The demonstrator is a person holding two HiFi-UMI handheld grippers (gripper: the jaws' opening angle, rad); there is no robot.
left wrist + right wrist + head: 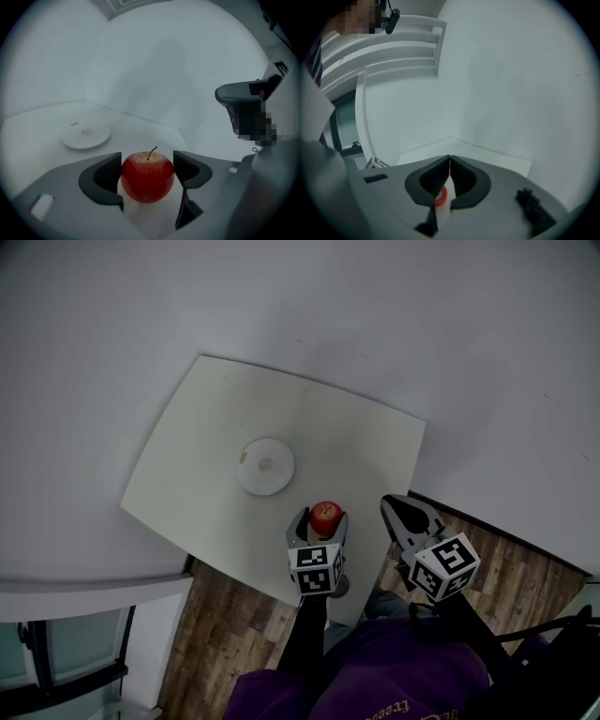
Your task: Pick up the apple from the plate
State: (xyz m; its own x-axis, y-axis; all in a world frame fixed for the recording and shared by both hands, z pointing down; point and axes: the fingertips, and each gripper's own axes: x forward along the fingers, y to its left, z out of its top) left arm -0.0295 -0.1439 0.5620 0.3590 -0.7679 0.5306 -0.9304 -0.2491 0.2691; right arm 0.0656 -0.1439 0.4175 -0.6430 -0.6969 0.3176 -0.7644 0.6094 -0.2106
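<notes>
A red apple [325,517] with a short stem is held between the two dark pads of my left gripper [320,525], near the front edge of the white table [206,418]. In the left gripper view the apple [147,176] fills the gap of the left gripper [146,171], touching both pads. The small white plate [265,466] lies bare at the table's middle, up and left of the apple; the left gripper view shows the plate [86,135] at far left. My right gripper [406,517] hovers at the table's right front corner, shut with nothing in it [449,177].
White walls surround the table. Wood floor [234,624] shows below the table's front edge, and a window frame [66,652] stands at the lower left. A white shelf unit [384,51] appears in the right gripper view.
</notes>
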